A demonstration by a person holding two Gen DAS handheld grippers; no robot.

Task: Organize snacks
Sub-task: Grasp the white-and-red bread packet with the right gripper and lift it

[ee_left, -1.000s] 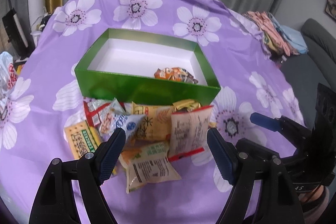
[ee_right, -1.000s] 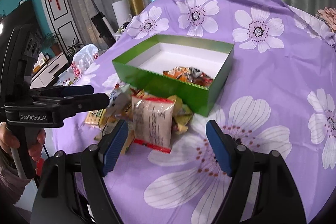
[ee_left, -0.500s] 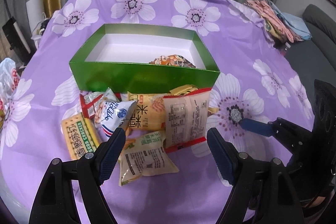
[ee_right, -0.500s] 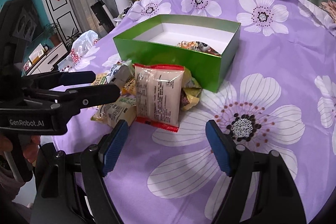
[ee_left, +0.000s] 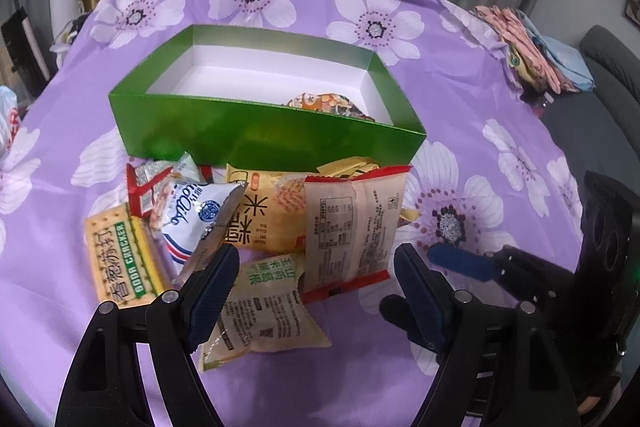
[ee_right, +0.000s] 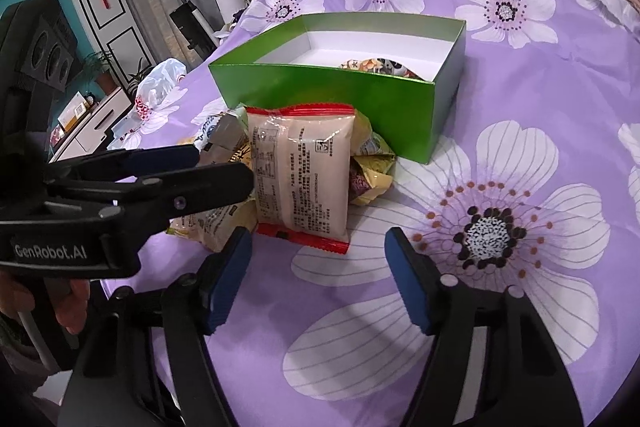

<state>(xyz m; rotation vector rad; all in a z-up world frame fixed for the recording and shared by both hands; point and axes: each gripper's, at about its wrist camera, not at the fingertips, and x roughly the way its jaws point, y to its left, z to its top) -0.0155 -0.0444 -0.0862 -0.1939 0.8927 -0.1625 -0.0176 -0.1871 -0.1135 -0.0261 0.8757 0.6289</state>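
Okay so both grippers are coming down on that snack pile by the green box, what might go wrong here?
1. The packets overlap: the red-edged packet lies on the yellow packet, so a grab may drag neighbours along.
2. The left gripper and right gripper, its jaws closing with nothing between them, crowd one pile and may collide.
3. The pile sits against the green box, which could get shoved.

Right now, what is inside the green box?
In the green box, one orange patterned snack packet lies near the right end; the rest of the visible white floor is bare. The near wall hides the front strip of the floor and the packet's lower part.
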